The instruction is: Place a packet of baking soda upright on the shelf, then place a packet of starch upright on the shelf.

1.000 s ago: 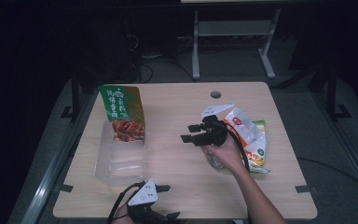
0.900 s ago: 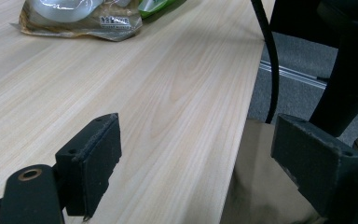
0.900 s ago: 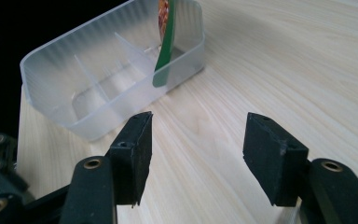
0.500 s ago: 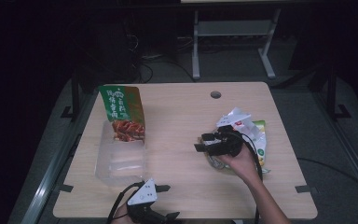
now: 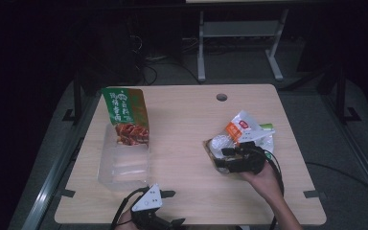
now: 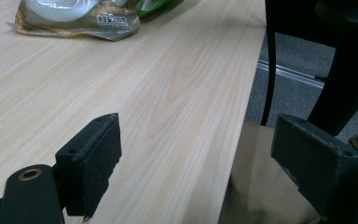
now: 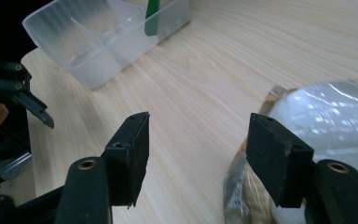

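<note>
Snack packets of clear and orange plastic [image 5: 242, 136] beneath our right gripper [image 5: 225, 160]
Jaws stand apart at the pile's lower-left edge, gripping nothing; our left gripper [image 5: 165, 208] waits agape at the desk's [image 5: 187, 124] bottom edge.

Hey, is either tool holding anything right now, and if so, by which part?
Nothing is held. The right tool is open beside the clear snack bag, one pad at its edge, not pressing. The left tool is open over bare table.
</note>
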